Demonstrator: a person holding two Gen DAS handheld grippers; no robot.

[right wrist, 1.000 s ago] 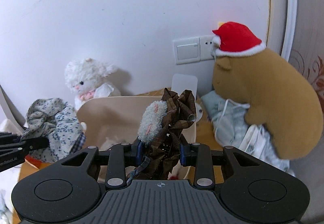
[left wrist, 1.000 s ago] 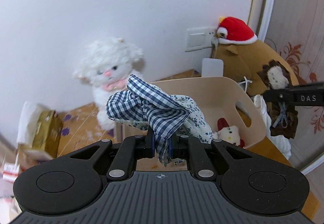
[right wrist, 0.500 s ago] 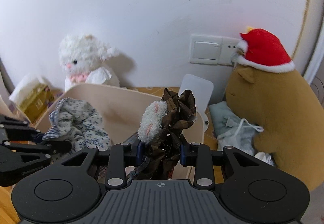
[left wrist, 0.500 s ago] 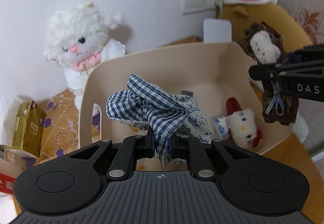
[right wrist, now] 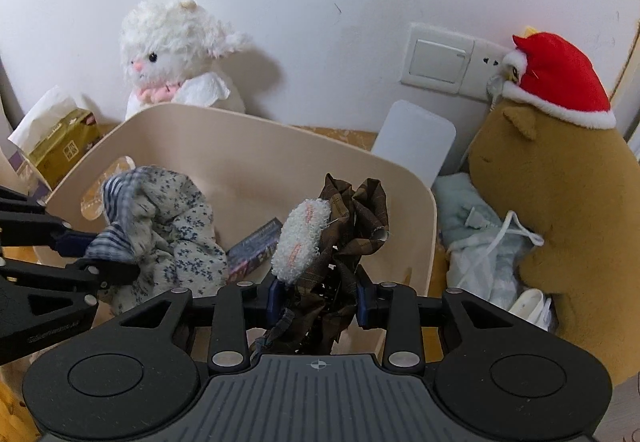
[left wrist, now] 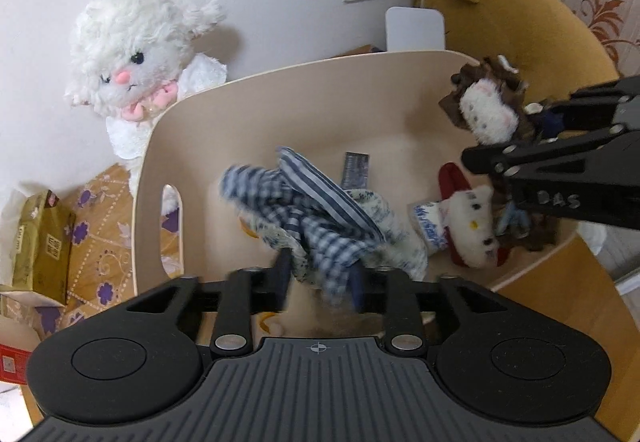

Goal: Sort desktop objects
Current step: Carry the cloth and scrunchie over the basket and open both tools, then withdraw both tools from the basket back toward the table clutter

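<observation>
Over the beige bin point(left wrist: 280, 98), at lower centre of the left wrist view, the left gripper point(left wrist: 320, 282) is opening its fingers; the blurred blue checked cloth point(left wrist: 312, 218) sits loose between them, above the bin floor. Right of it, the right gripper point(right wrist: 318, 296) is opening too, fingers still pinching the brown plaid plush toy point(right wrist: 344, 226) over the bin's right rim.
</observation>
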